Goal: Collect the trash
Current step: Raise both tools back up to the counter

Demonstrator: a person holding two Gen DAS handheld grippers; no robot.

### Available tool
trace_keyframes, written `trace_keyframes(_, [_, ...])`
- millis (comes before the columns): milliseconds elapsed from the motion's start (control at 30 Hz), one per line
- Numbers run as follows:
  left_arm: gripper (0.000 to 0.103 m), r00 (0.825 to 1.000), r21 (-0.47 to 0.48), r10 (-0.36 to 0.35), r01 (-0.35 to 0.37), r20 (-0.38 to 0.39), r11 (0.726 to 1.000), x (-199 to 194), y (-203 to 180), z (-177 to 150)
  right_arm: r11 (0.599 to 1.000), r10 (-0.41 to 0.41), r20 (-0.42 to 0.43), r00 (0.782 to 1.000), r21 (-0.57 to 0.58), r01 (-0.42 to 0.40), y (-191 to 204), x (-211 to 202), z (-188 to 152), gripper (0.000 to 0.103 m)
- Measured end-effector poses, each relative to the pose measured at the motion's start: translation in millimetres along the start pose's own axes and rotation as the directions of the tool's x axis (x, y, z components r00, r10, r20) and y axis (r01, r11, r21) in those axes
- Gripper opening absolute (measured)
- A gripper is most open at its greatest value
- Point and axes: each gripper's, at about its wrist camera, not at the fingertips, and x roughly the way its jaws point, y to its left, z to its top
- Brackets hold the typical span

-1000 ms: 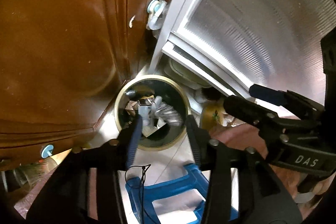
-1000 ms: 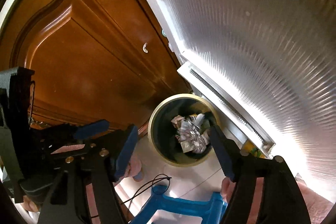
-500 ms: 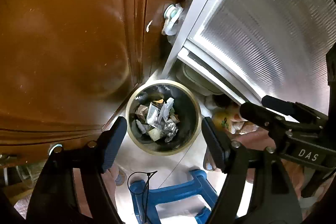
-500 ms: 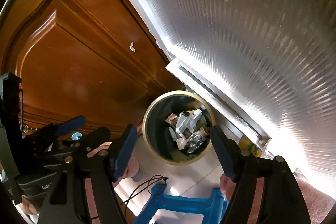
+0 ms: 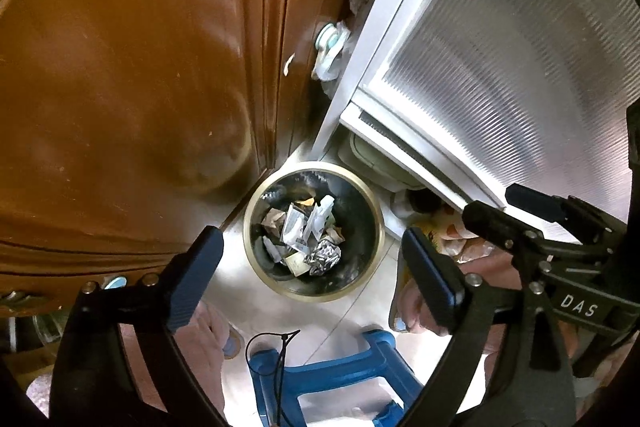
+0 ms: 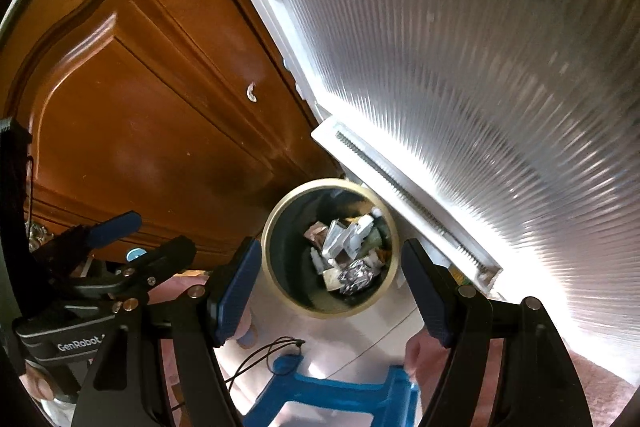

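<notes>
Pale tile floor (image 5: 352, 311), wood door (image 5: 132, 87), ribbed glass panel (image 6: 480, 67), bin (image 5: 372, 211)

Brown wooden door (image 5: 132, 87); ribbed frosted panel (image 6: 480, 67); pale floor (image 5: 248, 303); blue stool (image 5: 340, 375)

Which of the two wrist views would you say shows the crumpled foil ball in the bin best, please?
The left wrist view: the crumpled foil ball lies fully exposed among the wrappers, sharply lit. The right wrist view shows it too, low in the bin, but smaller and slightly softer.
</notes>
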Motion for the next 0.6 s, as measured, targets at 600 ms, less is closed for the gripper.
trace_keyframes(600, [0.09, 0.961, 0.061, -0.041, 0.025, 0.275, 0.998, -185.6, -36.3, 0.4, 0.993, 0.046, 0.271, 0.962, -0.119, -0.013, 41.9, -174.4, -18.7, 0.073])
